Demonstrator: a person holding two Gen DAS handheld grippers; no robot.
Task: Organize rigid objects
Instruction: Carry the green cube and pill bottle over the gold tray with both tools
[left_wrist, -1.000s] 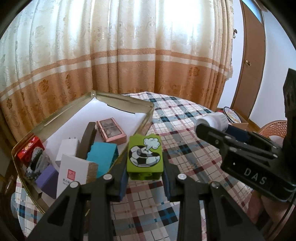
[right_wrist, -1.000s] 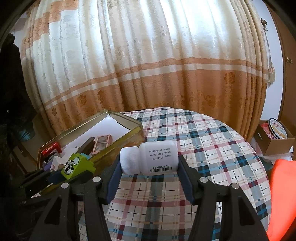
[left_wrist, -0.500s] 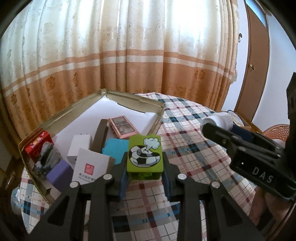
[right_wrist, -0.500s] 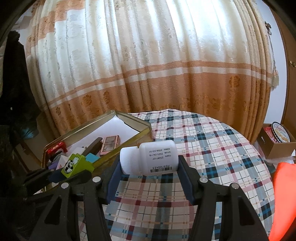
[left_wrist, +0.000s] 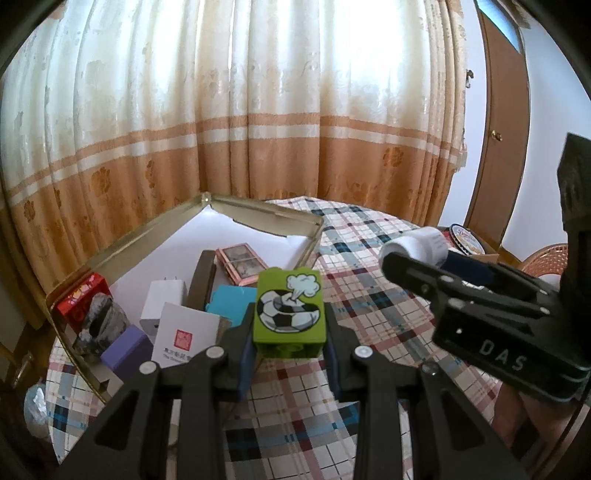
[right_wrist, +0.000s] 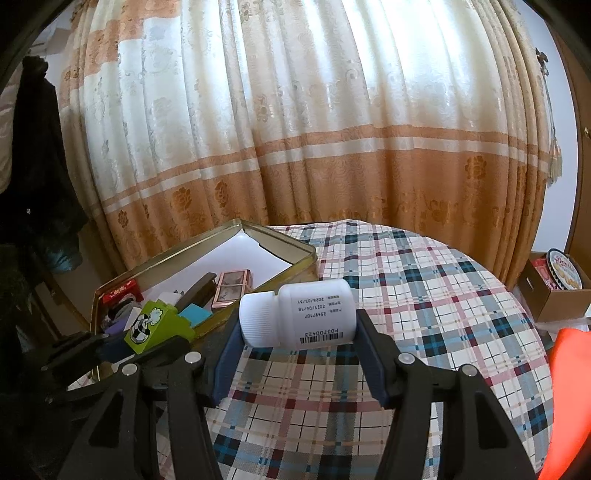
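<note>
Green block (left_wrist: 289, 311) beside crowded tin (left_wrist: 122, 248)

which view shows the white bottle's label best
The right wrist view: the white bottle lies sideways between the right gripper fingers, barcode and date print facing the camera. The left wrist view shows only its capped end behind the gripper, no print readable.
</note>
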